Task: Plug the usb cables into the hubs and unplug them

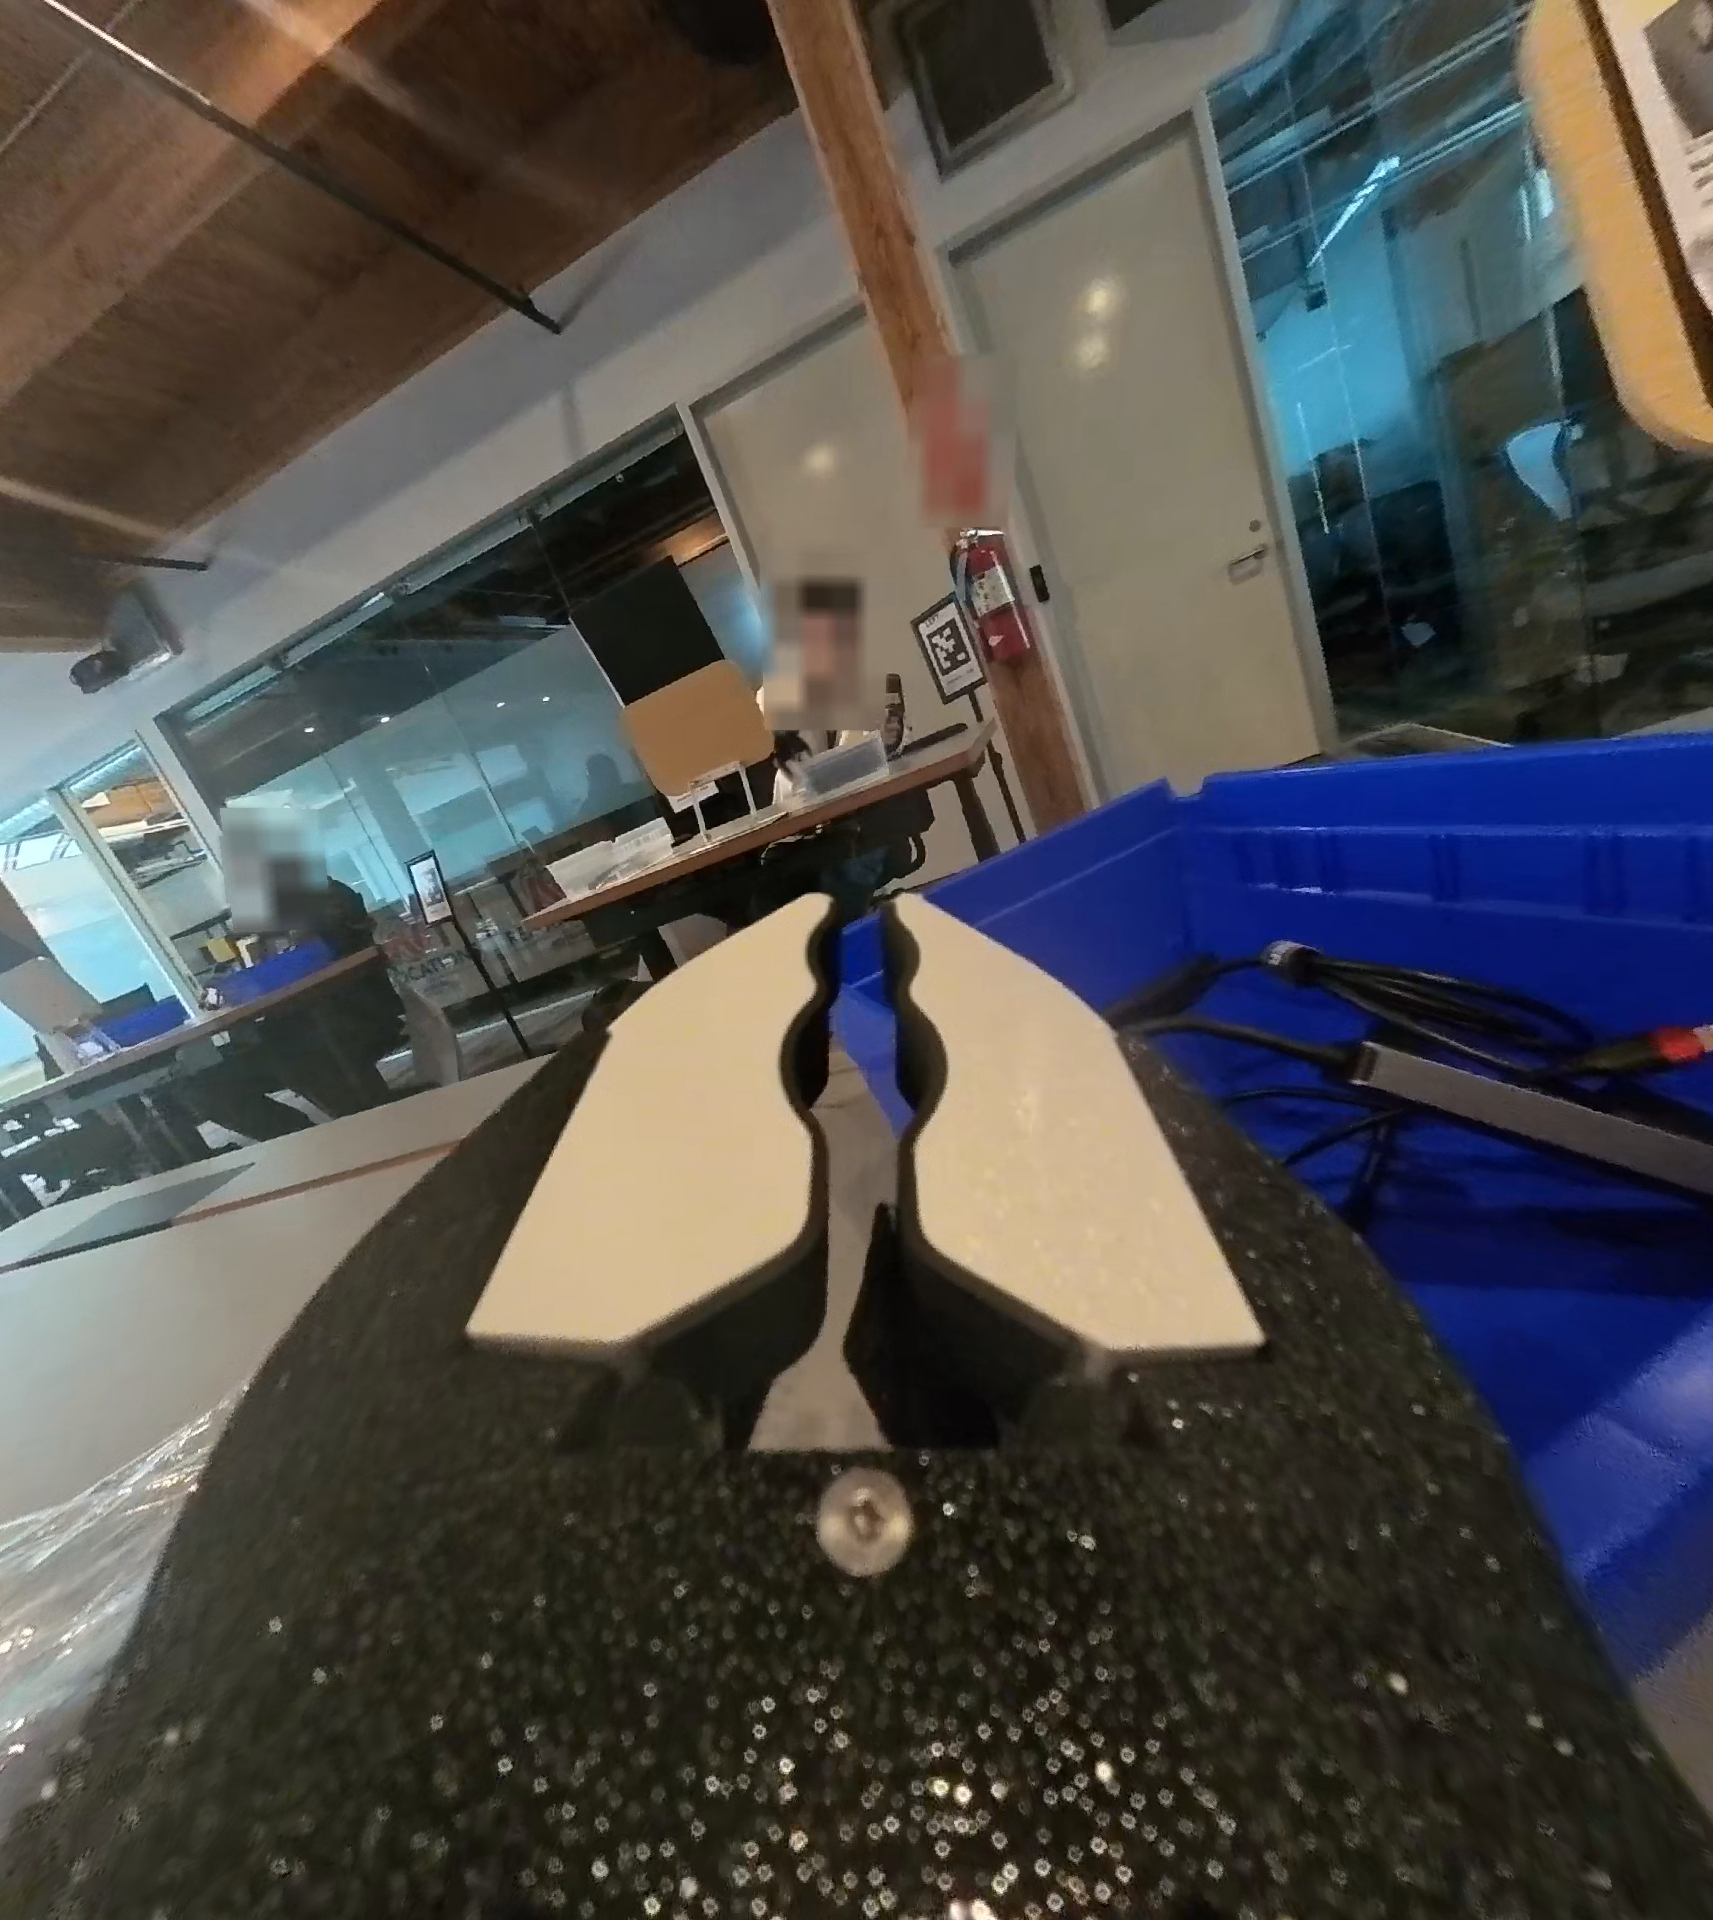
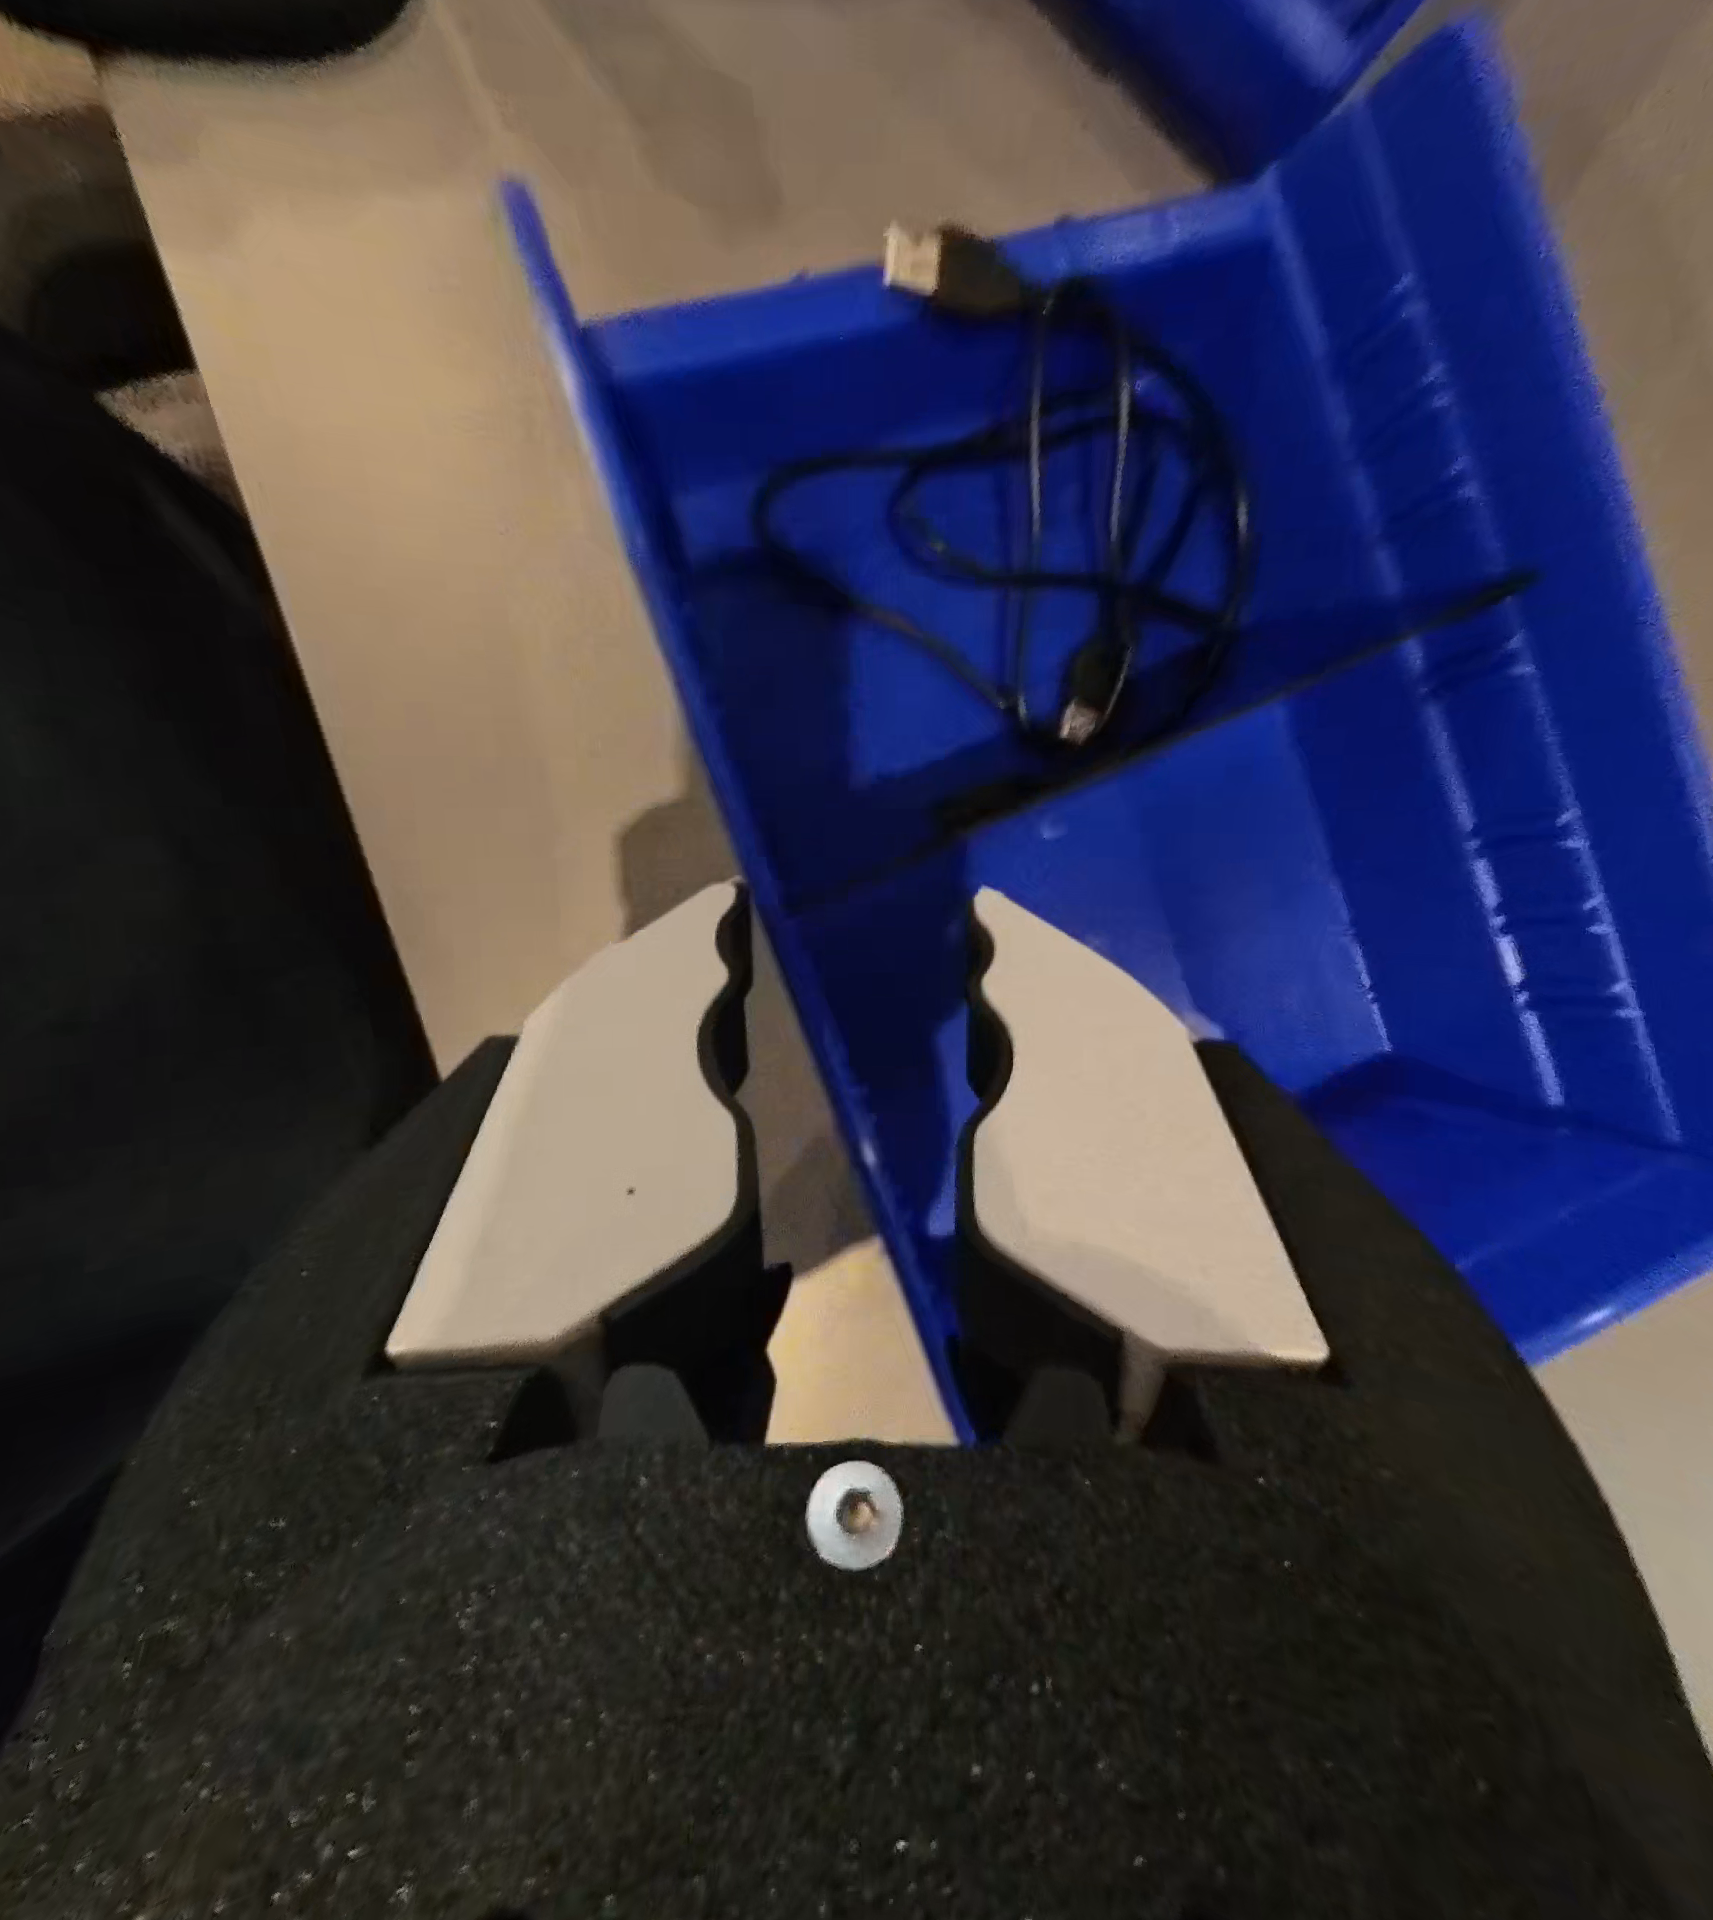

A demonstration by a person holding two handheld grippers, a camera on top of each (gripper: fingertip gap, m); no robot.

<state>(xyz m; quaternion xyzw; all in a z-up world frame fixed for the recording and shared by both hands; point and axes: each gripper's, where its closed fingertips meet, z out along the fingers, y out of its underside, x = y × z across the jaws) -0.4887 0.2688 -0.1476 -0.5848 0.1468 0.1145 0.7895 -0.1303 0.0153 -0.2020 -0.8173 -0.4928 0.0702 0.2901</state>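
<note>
Black usb cable (image 2: pixel 1028 540) coiled in blue bin (image 2: pixel 1454 727) (silver plug on rim); right gripper (image 2: pixel 862 925) fingers spread — left gripper (image 1: pixel 860 920) nearly closed, empty.

My left hand-held gripper (image 1: pixel 860 920) has a black, glitter-flecked textured body, pale grey fingers (image 1: pixel 670 1153) with wavy black inner edges, and one silver screw (image 1: pixel 862 1541) at lower centre. My right hand-held gripper (image 2: pixel 857 914) looks the same (duller speckle), screw (image 2: pixel 854 1514) included.

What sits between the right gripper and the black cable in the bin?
Right wrist view: only the thin black divider and bare blue bin floor separate the right gripper from the black cable.
</note>
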